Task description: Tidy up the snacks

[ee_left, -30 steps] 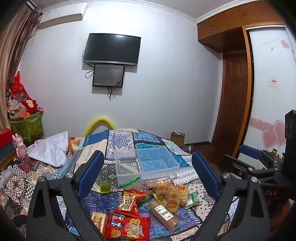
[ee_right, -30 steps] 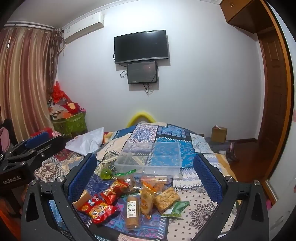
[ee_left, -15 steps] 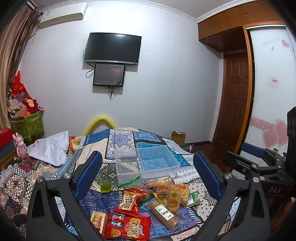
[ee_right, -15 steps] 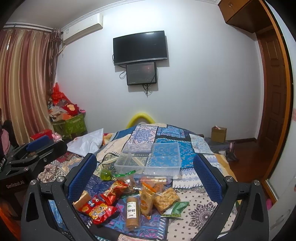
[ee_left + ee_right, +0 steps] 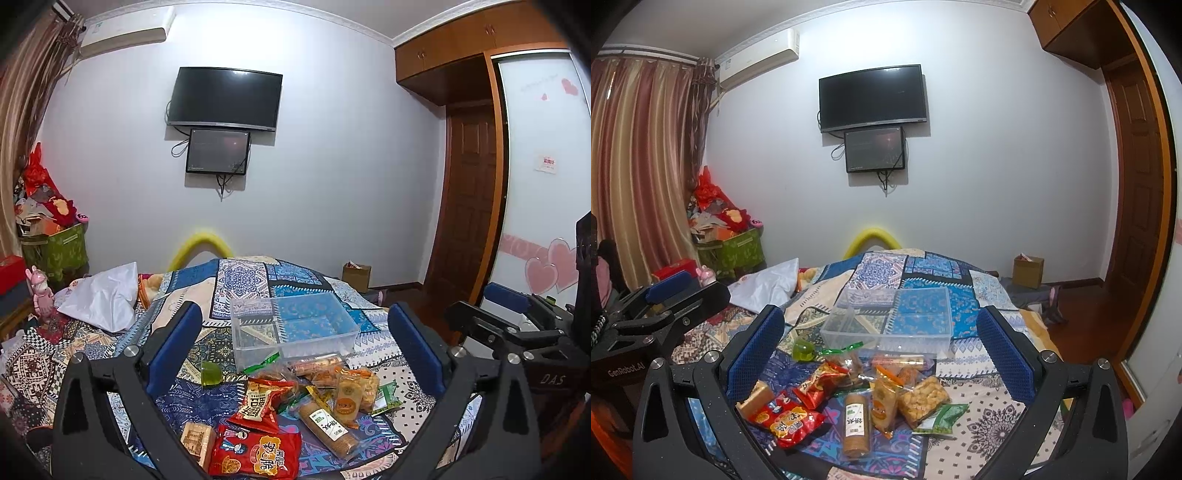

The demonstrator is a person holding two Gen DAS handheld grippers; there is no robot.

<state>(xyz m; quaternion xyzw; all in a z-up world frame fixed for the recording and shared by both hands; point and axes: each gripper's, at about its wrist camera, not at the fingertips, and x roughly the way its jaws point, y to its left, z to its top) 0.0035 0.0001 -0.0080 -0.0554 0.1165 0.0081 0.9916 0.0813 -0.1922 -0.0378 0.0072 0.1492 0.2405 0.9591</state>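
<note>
Left wrist view looks along the left gripper (image 5: 293, 339), whose blue-padded fingers stand spread wide with nothing between them, held above a bed covered by a patchwork quilt (image 5: 243, 275); on the quilt a clear plastic bin (image 5: 291, 325) sits just beyond a loose heap of snacks; nearest the camera lies a red chip bag (image 5: 255, 454), with a tan biscuit box (image 5: 197, 439) touching its left edge and a second red packet (image 5: 260, 400) overlapping its top; to the right a wrapped cracker roll (image 5: 327, 424) lies at a slant beside an orange-labelled pouch (image 5: 349, 397) and a small green packet (image 5: 386, 395); a green jelly cup (image 5: 211, 373) stands apart on the left, near the bin's front corner; at the right edge the right gripper (image 5: 517, 317) shows from the side, well clear of the snacks; right wrist view shows the right gripper (image 5: 881, 339) likewise wide open and holding nothing, framing the same heap, with the bin (image 5: 894, 321) behind it, the chip bag (image 5: 786, 419) at lower left, the cracker roll (image 5: 857, 424) pointing toward the camera, and a bag of golden puffed pieces (image 5: 923, 398) lying against the green packet (image 5: 942, 419); the left gripper (image 5: 661, 306) appears at the left edge; a dark television (image 5: 873, 98) hangs on the far wall.
</note>
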